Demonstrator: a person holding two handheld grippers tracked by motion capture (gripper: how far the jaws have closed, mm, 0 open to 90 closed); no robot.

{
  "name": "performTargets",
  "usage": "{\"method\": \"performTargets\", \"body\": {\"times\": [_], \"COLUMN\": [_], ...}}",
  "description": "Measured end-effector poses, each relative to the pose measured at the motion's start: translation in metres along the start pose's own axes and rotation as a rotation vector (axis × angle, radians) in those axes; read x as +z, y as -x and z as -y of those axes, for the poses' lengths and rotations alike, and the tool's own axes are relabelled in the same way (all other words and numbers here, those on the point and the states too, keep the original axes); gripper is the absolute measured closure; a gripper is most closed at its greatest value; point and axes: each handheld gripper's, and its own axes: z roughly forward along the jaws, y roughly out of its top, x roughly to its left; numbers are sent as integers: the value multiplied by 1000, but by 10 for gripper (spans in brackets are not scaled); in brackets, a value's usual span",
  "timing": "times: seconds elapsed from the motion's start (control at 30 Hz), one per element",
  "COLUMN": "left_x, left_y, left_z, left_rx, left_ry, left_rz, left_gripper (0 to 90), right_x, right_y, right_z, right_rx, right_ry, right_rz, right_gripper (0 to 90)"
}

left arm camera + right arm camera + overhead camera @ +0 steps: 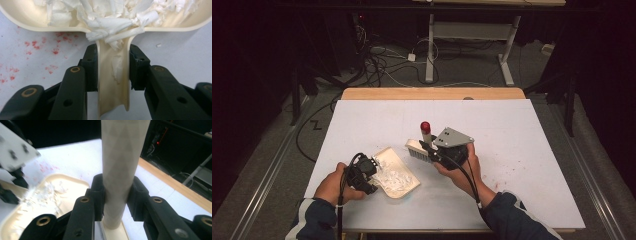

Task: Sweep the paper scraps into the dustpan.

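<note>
Left gripper view: left gripper [113,67] clamps the stiff, light cream plastic dustpan [113,82] by its handle, loose white paper shreds [107,15] inside; right gripper [116,195] clamps the rigid brush handle [121,157]

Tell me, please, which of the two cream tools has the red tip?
The brush in the right gripper; the dustpan, held by the left gripper, carries only white paper scraps.
</note>
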Motion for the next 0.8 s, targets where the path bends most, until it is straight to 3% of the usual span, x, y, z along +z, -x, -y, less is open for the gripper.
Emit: {"method": "performTargets", "body": {"times": [0.07, 0.17, 0.27, 0.3, 0.4, 0.43, 0.6, 0.73, 0.8], "left_x": [0, 1, 1, 1, 2, 2, 1, 0, 0], "left_y": [-1, -1, -1, -2, -2, -2, -1, 0, 0], "left_z": [0, 0, 0, 0, 0, 1, 0, 1, 1], "left_rx": [-2, 1, 2, 1, 2, 0, 4, -2, 0], "left_ry": [3, -2, 1, 2, 3, 4, 1, 1, -3], "left_rz": [3, 2, 6, 9, 6, 9, 3, 1, 2], "left_gripper": [631, 631, 631, 631, 631, 631, 631, 631, 631], "right_x": [5, 17, 33, 39, 48, 46, 26, 9, 1], "right_y": [3, 10, 9, 8, 5, 1, -12, -23, -26], "right_z": [-3, -10, -14, -13, -9, -10, -9, -9, -10], "right_rx": [-17, -15, -71, -91, -83, -102, -152, -142, -105], "right_ry": [18, 40, 55, 47, 36, 28, -17, -43, -36], "right_rz": [43, 57, 71, 51, -39, -40, -120, -160, -193], "right_gripper": [712, 712, 712, 712, 712, 711, 711, 711, 711]}}
